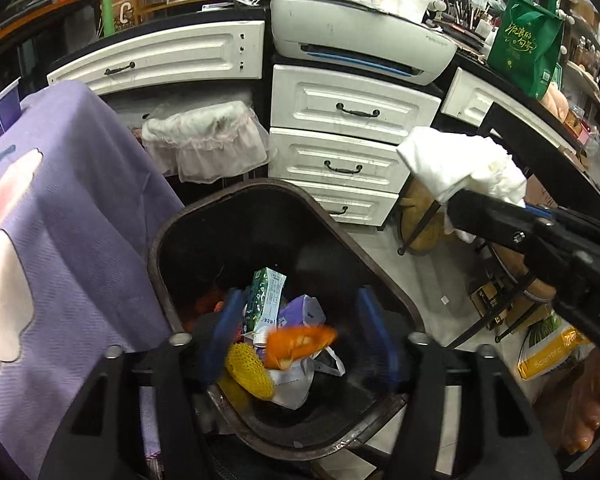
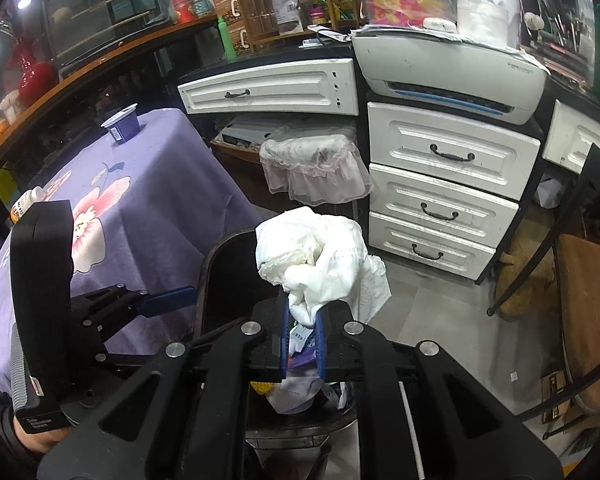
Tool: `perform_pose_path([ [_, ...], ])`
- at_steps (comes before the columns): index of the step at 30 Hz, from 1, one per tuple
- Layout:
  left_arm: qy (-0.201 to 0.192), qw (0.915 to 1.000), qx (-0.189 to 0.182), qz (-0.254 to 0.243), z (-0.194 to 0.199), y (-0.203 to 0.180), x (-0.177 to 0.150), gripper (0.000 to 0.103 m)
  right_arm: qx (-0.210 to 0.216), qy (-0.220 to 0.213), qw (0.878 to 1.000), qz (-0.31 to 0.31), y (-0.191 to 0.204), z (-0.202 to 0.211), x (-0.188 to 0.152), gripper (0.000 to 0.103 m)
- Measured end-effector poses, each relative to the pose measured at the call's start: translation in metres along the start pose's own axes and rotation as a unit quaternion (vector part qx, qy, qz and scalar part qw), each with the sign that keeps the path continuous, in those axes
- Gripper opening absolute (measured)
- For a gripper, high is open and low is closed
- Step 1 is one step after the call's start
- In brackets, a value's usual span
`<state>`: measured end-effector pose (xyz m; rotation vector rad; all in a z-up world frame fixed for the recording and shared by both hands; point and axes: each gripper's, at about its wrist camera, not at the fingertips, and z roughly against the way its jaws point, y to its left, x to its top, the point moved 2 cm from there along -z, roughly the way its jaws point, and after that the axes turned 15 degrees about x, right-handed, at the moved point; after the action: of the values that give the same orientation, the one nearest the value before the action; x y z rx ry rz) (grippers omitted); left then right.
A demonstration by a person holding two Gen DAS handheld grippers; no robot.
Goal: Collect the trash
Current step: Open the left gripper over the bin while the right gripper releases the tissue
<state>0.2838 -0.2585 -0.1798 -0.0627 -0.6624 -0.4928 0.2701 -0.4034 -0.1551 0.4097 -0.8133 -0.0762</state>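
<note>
The left tongs (image 1: 300, 336) fill the foreground of the left wrist view, their blue-padded fingers (image 1: 224, 328) spread apart over the mouth of the dark trash bin (image 1: 168, 248), gripping nothing. Between them, blurred, an orange scrap (image 1: 300, 344) shows above the litter; whether it touches anything I cannot tell. Inside the bin lie a yellow mesh piece (image 1: 248, 372), a green-and-white carton (image 1: 266, 300) and a purple wrapper (image 1: 300, 312) among white papers. Left of the bin hangs the purple flowered cloth (image 1: 60, 240) that covers the desk, and a purple cup (image 2: 122, 124) stands on the desk's far corner. Behind the bin are white drawers (image 1: 352, 160) with dark handles, and a grey printer (image 1: 360, 40) sits above them. Further right, the right tongs (image 2: 304, 324) are clamped together on a crumpled white tissue wad (image 2: 320, 256), which bulges out past the fingertips and is held just above the bin's near rim, as the right wrist view shows. A green bag (image 1: 524, 40) stands on the counter at the far right.
</note>
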Motion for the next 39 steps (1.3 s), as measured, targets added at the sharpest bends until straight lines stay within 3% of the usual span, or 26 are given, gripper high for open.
perform_pose_path([
  [3,0.005,1.0000,-0.001,-0.002,-0.003,-0.001,-0.003,0.072,0.001,0.003,1.000,-0.005,-0.004,-0.002,-0.002,0.011],
  [9,0.011,0.9999,-0.004,0.004,-0.005,-0.001,-0.007,0.074,0.002,0.008,1.000,-0.007,-0.006,-0.006,-0.005,0.011],
  [19,-0.013,0.9997,0.009,0.016,0.013,0.009,-0.017,0.078,0.015,0.030,0.999,-0.010,-0.007,-0.020,-0.014,0.011],
  [36,-0.030,0.9988,0.021,0.033,0.031,0.025,-0.028,0.078,0.054,0.125,0.990,-0.026,-0.019,-0.077,-0.048,0.011],
  [39,-0.032,0.9987,0.022,0.035,0.033,0.025,-0.029,0.078,0.059,0.136,0.989,-0.028,-0.018,-0.083,-0.050,0.017],
])
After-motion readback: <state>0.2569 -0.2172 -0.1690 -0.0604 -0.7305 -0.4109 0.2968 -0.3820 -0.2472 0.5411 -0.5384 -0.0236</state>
